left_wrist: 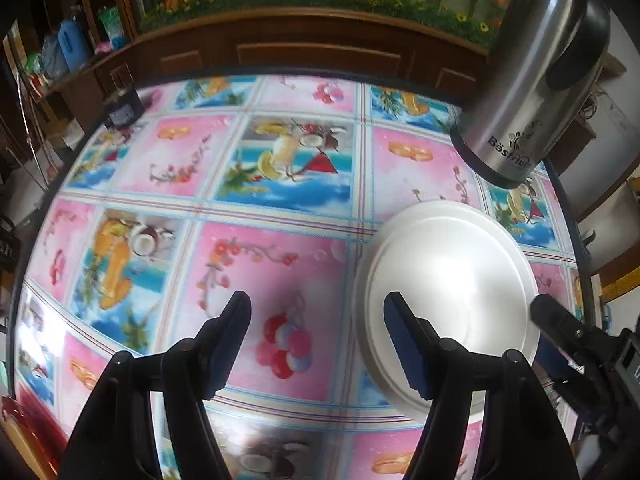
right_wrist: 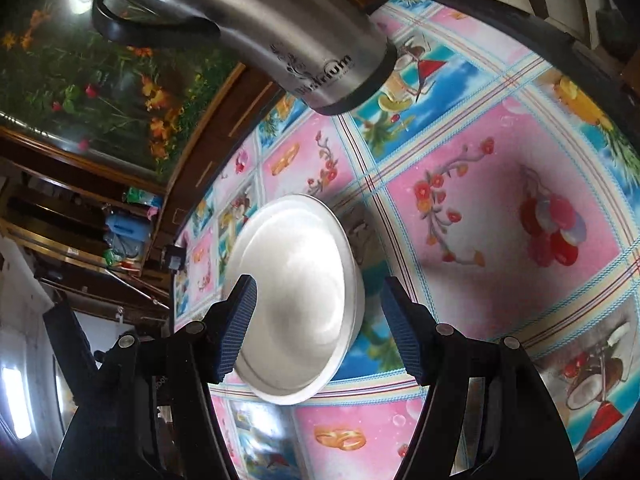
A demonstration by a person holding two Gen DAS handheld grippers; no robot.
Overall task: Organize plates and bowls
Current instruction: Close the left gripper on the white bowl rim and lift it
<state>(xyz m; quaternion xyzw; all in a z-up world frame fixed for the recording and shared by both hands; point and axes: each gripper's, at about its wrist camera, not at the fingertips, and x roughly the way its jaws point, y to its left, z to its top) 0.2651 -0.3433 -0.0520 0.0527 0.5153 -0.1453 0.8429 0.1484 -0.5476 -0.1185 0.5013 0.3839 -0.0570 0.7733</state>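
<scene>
Now approaching white plate [right_wrist: 296, 300] lying on bench [right_wrist: 500, 208] near kettle [right_wrist: 280, 40]. Right hand-held gripper [right_wrist: 320, 320] hanging apart, empty, straddling plate's near rim. Left hand-held gripper [left_wrist: 316, 340] apart, empty, beside plate. Next needing lowering, closing on rim.
</scene>
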